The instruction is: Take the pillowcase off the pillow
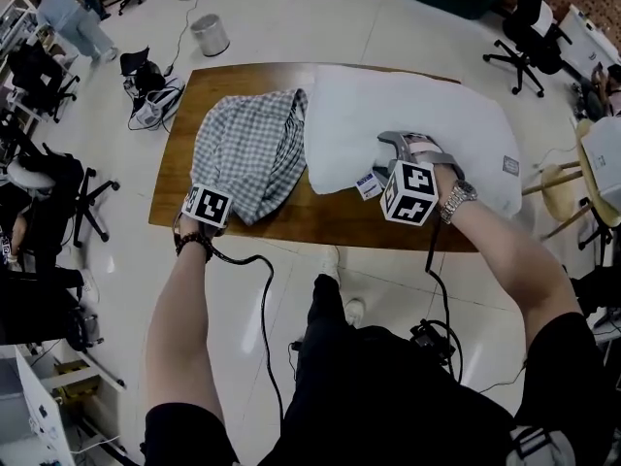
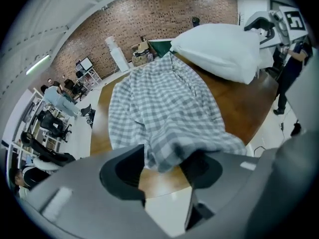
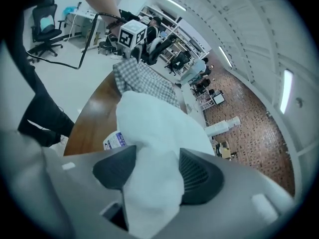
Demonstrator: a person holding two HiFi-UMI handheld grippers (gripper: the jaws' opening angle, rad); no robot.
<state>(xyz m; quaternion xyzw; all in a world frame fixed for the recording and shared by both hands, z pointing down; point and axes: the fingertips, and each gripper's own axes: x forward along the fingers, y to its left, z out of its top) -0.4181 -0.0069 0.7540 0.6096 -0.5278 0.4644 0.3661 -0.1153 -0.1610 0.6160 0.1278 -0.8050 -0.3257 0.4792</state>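
Checked grey-and-white cloth, the pillowcase (image 1: 247, 153), lies crumpled and flat on the 9 o'clock half of the brown worktop (image 1: 320, 216) in the head view, off the pillow (image 1: 417, 124). The pillow, bare and white, takes up the 3 o'clock half and covers the worktop's 3 o'clock edge. The pillowcase's far corner meets it near the middle, toward 12 o'clock.

The left tongs (image 2: 162, 171) point steeply down at the pillowcase's near hem, by the worktop's 7 o'clock corner. Their jaws stand partly apart. A fold of the checked hem hangs between them and lies against the jaw at 3 o'clock in the left gripper view. Bare wood shows in the gap beside the other jaw, so the cloth is not pinched.

The right tongs (image 3: 152, 176) are at the pillow's near edge, about 6 o'clock on the worktop. Their jaws are wide apart, with a white bulge of the pillow filling the space between them. The ribbed face of the 3 o'clock jaw shows uncovered, and nothing looks squeezed. A small white-and-blue label (image 1: 369, 184) sticks out of the pillow just at 9 o'clock of these tongs.

A watch (image 1: 456, 200) sits on the right wrist, and a black cable (image 1: 264, 289) trails from the left tongs toward the floor (image 1: 291, 17). A round bin (image 1: 209, 34) stands there beyond the worktop at 11 o'clock.
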